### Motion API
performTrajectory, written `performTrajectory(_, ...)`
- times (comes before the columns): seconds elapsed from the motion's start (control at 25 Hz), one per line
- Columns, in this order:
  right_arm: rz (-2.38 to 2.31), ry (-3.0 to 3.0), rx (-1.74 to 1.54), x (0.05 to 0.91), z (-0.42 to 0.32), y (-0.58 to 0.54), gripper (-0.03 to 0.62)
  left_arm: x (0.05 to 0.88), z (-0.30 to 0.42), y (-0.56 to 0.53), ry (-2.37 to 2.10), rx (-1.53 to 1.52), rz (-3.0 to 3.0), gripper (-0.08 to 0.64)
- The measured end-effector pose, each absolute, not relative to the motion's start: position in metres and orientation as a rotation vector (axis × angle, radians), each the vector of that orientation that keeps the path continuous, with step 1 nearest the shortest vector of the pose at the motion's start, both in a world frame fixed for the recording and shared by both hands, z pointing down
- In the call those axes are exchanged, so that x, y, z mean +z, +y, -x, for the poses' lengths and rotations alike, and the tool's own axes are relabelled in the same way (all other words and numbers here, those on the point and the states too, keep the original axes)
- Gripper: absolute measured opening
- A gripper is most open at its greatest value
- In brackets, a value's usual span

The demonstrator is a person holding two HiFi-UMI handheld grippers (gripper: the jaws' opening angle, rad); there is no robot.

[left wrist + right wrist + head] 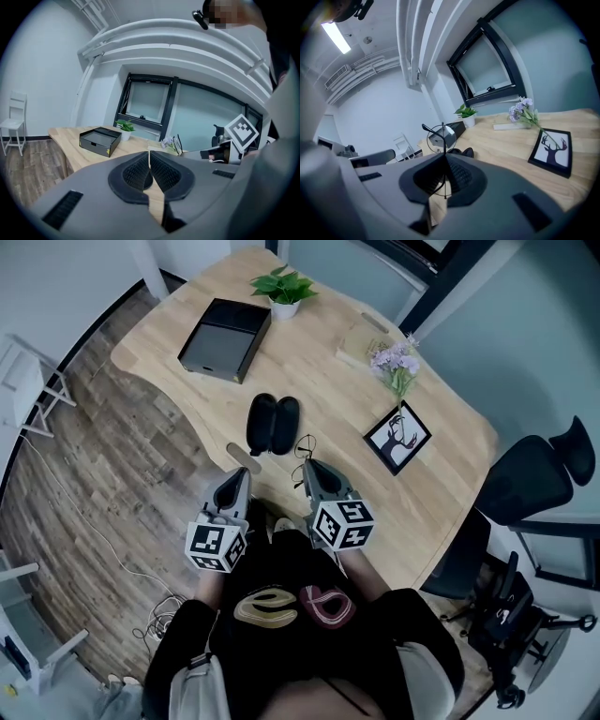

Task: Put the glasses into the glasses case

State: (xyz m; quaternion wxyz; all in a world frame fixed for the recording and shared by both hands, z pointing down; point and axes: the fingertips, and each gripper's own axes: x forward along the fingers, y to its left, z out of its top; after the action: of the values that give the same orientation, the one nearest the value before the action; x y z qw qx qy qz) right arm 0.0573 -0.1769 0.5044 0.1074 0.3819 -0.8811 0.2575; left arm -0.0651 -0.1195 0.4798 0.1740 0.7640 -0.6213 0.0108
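Observation:
The open black glasses case (pixel 272 424) lies on the wooden table (pixel 319 362), just beyond both grippers. My right gripper (pixel 309 466) is shut on thin wire-rimmed glasses (pixel 305 448), which stick up from its jaw tips at the near table edge, right of the case. In the right gripper view the glasses (pixel 441 135) stand upright with one round lens above the closed jaws (pixel 444 164), and the case (pixel 461 152) shows behind them. My left gripper (pixel 240 474) hovers at the table edge left of the case. Its jaws (pixel 150 161) are shut with nothing between them.
A black open box (pixel 225 338) and a potted plant (pixel 284 289) sit at the far end. Purple flowers (pixel 397 362) and a framed deer picture (pixel 397 438) lie to the right of the case. A black office chair (pixel 534 474) stands beside the table's right side.

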Motion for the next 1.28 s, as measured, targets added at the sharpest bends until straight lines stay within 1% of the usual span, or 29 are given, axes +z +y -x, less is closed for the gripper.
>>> performTrajectory(0.48, -1.229, -2.544, 0.769, 0.499, -0.027, -0.215, 0.018, 0.490, 0.118, -0.171, -1.727, 0.082, -2.152, 0.023)
performTrajectory(1.04, -1.268, -2.387, 0.810, 0.517, 0.014, -0.242, 0.018, 0.495, 0.160, -0.212, -1.649, 0.087, -2.203, 0.023)
performTrajectory(1.28, -1.291, -2.303, 0.922, 0.529, 0.029, -0.248, 0.018, 0.493, 0.175, -0.226, -1.611, 0.098, -2.243, 0.023)
